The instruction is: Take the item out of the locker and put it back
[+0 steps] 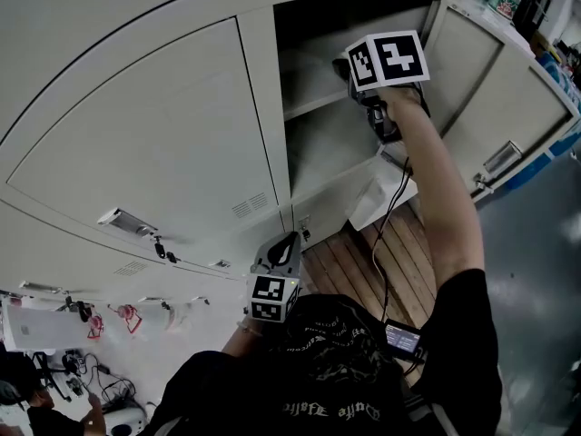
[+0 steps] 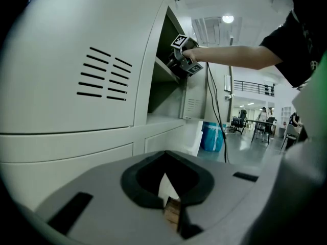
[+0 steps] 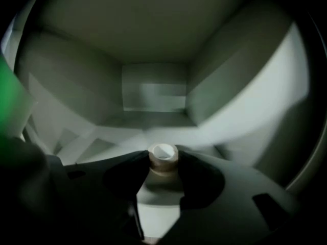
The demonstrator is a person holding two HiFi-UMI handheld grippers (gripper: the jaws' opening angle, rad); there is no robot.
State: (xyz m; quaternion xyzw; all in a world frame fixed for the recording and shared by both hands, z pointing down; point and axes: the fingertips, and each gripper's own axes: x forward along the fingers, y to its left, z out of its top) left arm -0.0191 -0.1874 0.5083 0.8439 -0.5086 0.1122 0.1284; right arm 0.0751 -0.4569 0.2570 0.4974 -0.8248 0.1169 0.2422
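Pinching a small round item (image 3: 163, 156), brown on the side and white on top, the right gripper (image 3: 163, 168) is seen inside the open locker (image 1: 261, 89). The item is squeezed between the 2 jaw tips, 1 pad on each side. It is held in the upper part of the locker, over the shelf (image 1: 313, 104). Whether it touches the shelf cannot be told, because the picture is smeared.

The left gripper (image 2: 170, 204) is kept low in front of the locker, outside it. Its 2 jaws are pressed together with nothing between them.

Some things could go wrong from here, it is judged. The item is only pinched at the very tips, so it could be lost if the jaws are loosened too soon. A round thing like this could be rolled to the back of the locker if it is dropped on its side. It could be knocked loose if the locker's shelf or wall is bumped. The cable (image 1: 392, 209) hanging under the arm could be caught on the locker's door (image 1: 495, 89).
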